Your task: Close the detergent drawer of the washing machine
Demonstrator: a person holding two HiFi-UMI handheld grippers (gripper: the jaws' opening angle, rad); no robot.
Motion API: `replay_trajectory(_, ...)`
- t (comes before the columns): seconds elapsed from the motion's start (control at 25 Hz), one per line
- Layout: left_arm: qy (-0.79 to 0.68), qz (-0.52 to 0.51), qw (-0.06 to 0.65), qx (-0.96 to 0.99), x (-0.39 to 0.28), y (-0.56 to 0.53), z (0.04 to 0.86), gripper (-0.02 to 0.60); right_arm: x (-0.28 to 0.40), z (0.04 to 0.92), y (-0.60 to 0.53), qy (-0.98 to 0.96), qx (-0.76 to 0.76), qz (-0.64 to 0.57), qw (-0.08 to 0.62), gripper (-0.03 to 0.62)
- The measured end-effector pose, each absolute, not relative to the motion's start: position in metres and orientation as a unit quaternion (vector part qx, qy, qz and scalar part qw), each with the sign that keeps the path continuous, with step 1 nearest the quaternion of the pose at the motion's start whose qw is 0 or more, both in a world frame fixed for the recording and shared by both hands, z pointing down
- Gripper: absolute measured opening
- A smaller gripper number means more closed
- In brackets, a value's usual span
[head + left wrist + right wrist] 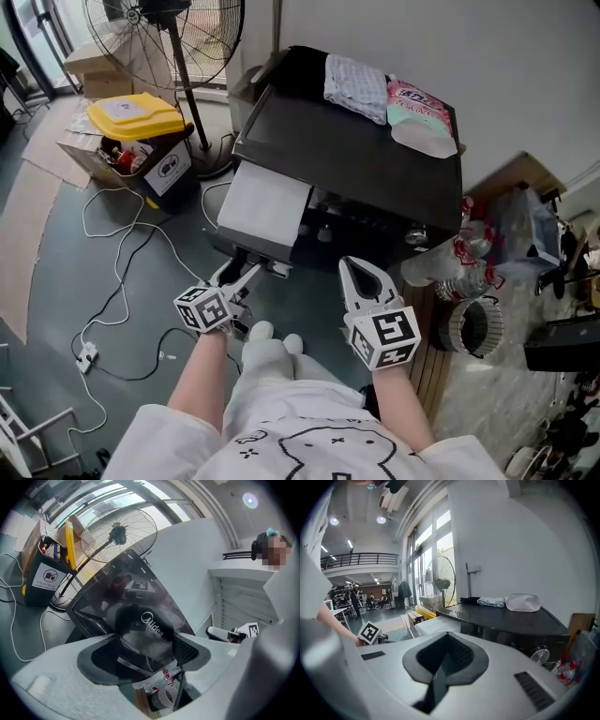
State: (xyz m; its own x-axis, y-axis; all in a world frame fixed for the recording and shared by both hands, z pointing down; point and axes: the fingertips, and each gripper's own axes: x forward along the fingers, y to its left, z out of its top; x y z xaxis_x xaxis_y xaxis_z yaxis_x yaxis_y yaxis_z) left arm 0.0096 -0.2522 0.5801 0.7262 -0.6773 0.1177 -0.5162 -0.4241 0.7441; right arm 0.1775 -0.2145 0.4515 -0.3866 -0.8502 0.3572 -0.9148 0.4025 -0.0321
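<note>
The pale grey detergent drawer (265,208) stands pulled out from the front left of the black washing machine (375,164), at the centre of the head view. Just below the drawer's front edge, the left gripper (242,274) points at it with its fingers apart, gripping nothing. The right gripper (361,274) hangs right of centre, near the machine's front, its fingers together and empty. A folded checked cloth (356,86) and a pink packet (417,101) lie on the machine's top.

Grey floor (56,281), white wall (487,56), standing fan (164,37), tall windows (433,550)
</note>
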Motion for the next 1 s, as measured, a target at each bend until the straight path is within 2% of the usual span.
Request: replay_trajectory(1.0,-0.335,-0.073,0.422,0.839,0.021,-0.29,0.58,0.341,0.163,0.449,-0.243,-0.788,0.583,0.135,0.142,-0.002)
